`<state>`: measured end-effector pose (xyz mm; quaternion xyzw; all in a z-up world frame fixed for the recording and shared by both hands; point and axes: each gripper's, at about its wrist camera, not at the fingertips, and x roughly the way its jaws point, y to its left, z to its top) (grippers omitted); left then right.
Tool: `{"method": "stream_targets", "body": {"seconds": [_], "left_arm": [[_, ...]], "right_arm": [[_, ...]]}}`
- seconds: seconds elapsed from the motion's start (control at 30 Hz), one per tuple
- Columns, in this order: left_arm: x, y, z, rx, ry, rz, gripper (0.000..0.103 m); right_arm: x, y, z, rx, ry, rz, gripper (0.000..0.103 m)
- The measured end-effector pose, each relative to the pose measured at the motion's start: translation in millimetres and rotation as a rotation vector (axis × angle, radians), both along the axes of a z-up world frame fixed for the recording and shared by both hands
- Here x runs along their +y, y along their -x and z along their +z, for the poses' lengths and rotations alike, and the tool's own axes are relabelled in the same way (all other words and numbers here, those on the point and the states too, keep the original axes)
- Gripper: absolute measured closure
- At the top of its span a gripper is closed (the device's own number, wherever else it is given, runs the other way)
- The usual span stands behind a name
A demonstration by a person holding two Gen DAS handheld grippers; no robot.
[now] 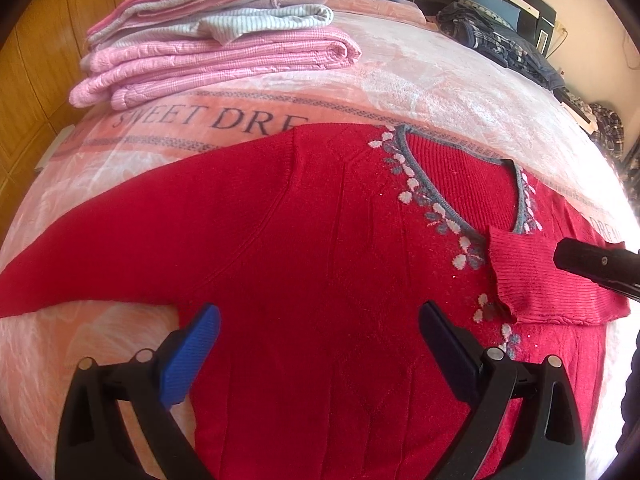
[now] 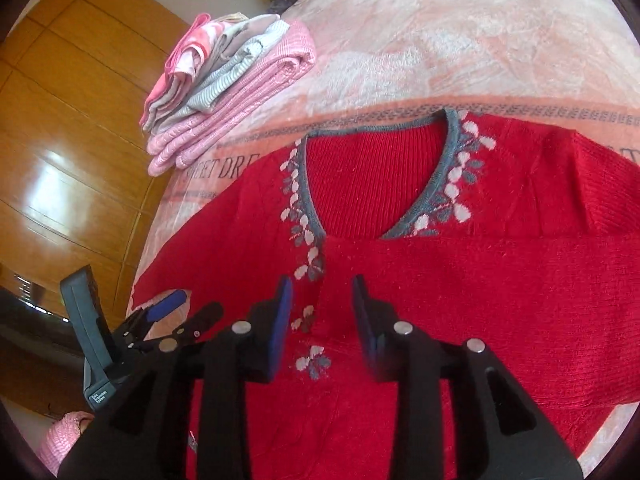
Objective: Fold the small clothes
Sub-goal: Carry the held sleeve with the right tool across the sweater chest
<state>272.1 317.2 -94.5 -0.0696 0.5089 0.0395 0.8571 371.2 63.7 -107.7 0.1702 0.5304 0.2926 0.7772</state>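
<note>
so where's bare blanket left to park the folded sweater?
Free: blanket between folded stack and dark clothes pile, beyond the red sweater. Small patch near left sleeve. Crowded: the near edge, under both grippers.

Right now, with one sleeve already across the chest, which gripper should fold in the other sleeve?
Left, probably. The left gripper hangs open over the red knitted sweater, beside the outstretched sleeve. The right gripper, open too, sits over the folded sleeve on the opposite side.
</note>
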Motion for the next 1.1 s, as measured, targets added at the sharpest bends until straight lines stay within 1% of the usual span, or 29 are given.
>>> {"method": "stream_targets", "body": {"seconds": [0.07, 0.13, 0.23, 0.33, 0.4, 0.47, 0.53, 0.57, 0.6, 0.63, 0.67, 0.7, 0.73, 0.8, 0.83, 0.9, 1.0, 1.1], "left_arm": [[-9.4, -2.7, 2.1, -0.003, 0.032, -0.03, 0.004], [-23.9, -8.5, 3.1, 0.008, 0.075, -0.083, 0.004], [-47.3, -19.9, 3.0, 0.016, 0.149, -0.148, 0.004], [-69.7, -31.9, -0.8, 0.034, 0.202, -0.188, 0.004], [-84.2, -39.2, -6.0, 0.059, 0.24, -0.221, 0.004], [-96.2, -44.4, -11.4, 0.08, 0.257, -0.238, 0.004], [-105.7, -49.1, -16.1, 0.087, 0.288, -0.252, 0.008], [-110.6, -50.8, -18.0, 0.092, 0.304, -0.259, 0.015], [-115.4, -52.6, -20.5, 0.102, 0.317, -0.267, 0.025], [-119.7, -54.0, -22.1, 0.107, 0.317, -0.271, 0.029], [-123.9, -55.1, -22.4, 0.105, 0.302, -0.275, 0.035], [-128.3, -55.6, -22.0, 0.1, 0.273, -0.277, 0.043], [-131.6, -55.9, -21.9, 0.094, 0.248, -0.28, 0.049], [-133.2, -57.0, -21.3, 0.087, 0.217, -0.266, 0.087], [-131.4, -56.8, -21.0, 0.083, 0.217, -0.253, 0.093], [-126.1, -55.9, -18.9, 0.068, 0.25, -0.233, 0.094], [-121.1, -53.3, -11.6, 0.031, 0.242, -0.214, 0.096], [-113.6, -51.5, 4.5, -0.03, 0.262, -0.193, 0.096]], "right_arm": [[-20.9, -2.1, 11.0, -0.041, 0.027, -0.037, 0.072], [-49.1, -3.7, 16.6, -0.066, 0.051, -0.093, 0.072], [-96.3, -3.3, 11.7, -0.051, 0.04, -0.182, 0.072], [-138.5, 2.4, 4.6, -0.041, 0.041, -0.251, 0.072], [-161.5, 7.2, -0.5, -0.033, 0.036, -0.285, 0.072], [-181.4, 12.7, -4.2, -0.032, 0.036, -0.31, 0.072], [-197.2, 18.6, -7.9, -0.031, 0.041, -0.328, 0.072], [-203.4, 21.2, -9.6, -0.029, 0.043, -0.335, 0.072], [-210.0, 24.1, -11.4, -0.027, 0.043, -0.342, 0.072], [-216.3, 27.0, -13.5, -0.025, 0.043, -0.347, 0.071], [-222.5, 30.1, -14.9, -0.024, 0.045, -0.354, 0.07], [-228.0, 32.6, -16.4, -0.023, 0.048, -0.361, 0.07], [-233.4, 34.7, -17.6, -0.022, 0.051, -0.366, 0.07], [-244.3, 38.8, -19.9, -0.018, 0.054, -0.381, 0.069], [-249.3, 40.7, -21.1, -0.016, 0.051, -0.389, 0.069], [-258.5, 43.2, -22.6, -0.013, 0.047, -0.408, 0.068], [-268.3, 45.2, -23.9, -0.01, 0.044, -0.434, 0.067], [-271.9, 45.4, -24.9, -0.006, 0.037, -0.445, 0.067]]}}
